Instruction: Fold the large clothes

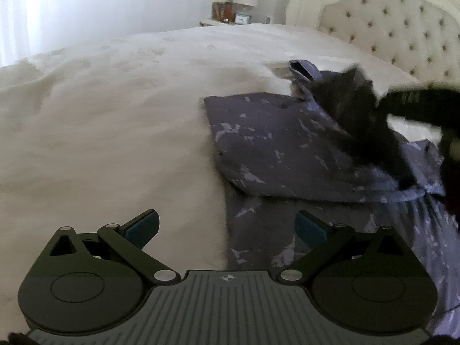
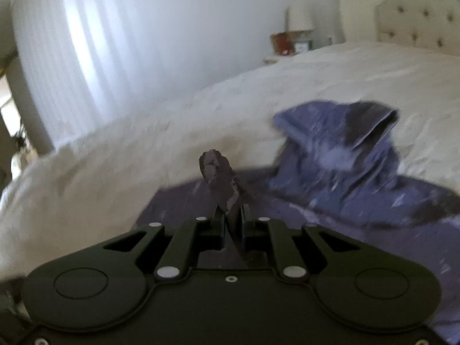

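Purple garment blurred, right tool pinching it — left tool spread.

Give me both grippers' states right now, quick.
Left gripper: open, holding nothing, above the purple garment.
Right gripper: closed on a bunched bit of the purple garment.
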### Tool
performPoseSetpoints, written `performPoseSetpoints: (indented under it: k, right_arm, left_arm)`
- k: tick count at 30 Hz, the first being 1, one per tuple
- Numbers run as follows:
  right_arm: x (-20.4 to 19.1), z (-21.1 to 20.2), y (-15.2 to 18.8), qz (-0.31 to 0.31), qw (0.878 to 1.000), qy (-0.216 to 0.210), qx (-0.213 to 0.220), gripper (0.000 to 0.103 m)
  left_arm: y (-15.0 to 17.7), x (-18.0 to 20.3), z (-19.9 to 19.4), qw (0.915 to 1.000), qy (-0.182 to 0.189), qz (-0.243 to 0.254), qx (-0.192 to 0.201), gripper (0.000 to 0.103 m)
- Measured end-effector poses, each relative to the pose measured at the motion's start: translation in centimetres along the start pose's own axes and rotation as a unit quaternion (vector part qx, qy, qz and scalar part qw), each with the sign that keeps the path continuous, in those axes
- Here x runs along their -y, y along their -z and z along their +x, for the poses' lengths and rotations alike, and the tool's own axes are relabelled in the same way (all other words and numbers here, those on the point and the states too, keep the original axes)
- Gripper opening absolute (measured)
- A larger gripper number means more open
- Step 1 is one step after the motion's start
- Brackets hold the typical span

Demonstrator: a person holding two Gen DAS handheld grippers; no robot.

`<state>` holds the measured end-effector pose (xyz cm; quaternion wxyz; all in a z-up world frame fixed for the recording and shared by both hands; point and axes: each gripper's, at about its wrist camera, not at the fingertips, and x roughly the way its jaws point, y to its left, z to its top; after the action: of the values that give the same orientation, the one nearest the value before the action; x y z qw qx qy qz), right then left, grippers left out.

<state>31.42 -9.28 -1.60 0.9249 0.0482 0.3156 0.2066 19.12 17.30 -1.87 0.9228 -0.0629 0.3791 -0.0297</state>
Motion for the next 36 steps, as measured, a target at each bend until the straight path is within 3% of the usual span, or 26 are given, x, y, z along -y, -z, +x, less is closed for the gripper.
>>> performPoseSetpoints:
  k: [3,4,6,7,13,18,25,30,32,33,36]
  right_arm:
    - [-0.6,1.0,1.7,-0.013,0.999,-0.016,-0.028,0.031]
    - [-0.6,1.3,2.3,-0.014,0.999,-0.023,-0.038,0.049]
    - [-0.6,0.9,3.4,-0.014,0.998,-0.035,-0.045,0.068]
    - [-0.4,0.5,3.6,-0.015,0.998,-0.038,-0.043,0.071]
    - [2.1,-3.5,5.1,-0.006,1.0,-0.02,-0.015,0.073]
    - [5.6,-7.2,6.5,-0.001,0.999,0.028,0.029,0.077]
    - [11.3,-11.3,7.9,0.019,0.988,0.115,0.101,0.08]
    - [16.2,-12.2,8.7,0.057,0.978,0.155,0.128,0.082]
    - [18.0,-12.5,9.1,0.08,0.973,0.169,0.132,0.082]
    - [18.9,-12.6,9.2,0.098,0.97,0.178,0.13,0.082]
    - [21.5,-13.4,8.4,0.161,0.96,0.189,0.129,0.082]
  left_arm:
    - [-0.5,-0.3,-0.1,1.0,0.005,-0.005,0.005,0.102]
    - [-0.8,-0.3,-0.1,0.9999,0.007,-0.006,0.007,0.102]
    - [-1.1,0.0,-0.1,0.9998,0.012,-0.007,0.011,0.102]
    - [-1.4,0.2,-0.1,0.9998,0.015,-0.007,0.013,0.102]
    - [-3.5,2.8,1.5,0.9988,0.047,-0.004,0.016,0.102]
    - [-4.7,5.2,3.7,0.9969,0.076,-0.018,0.009,0.102]
    - [-6.0,7.7,7.2,0.9973,0.07,-0.019,-0.01,0.101]
    - [-6.0,8.6,9.1,0.9981,0.056,-0.01,-0.025,0.1]
    - [-5.9,9.2,10.0,0.998,0.049,0.003,-0.04,0.09]
    - [-5.9,9.6,10.5,0.9975,0.049,0.011,-0.051,0.078]
    - [-5.6,10.6,11.8,0.9954,0.052,0.031,-0.075,0.07]
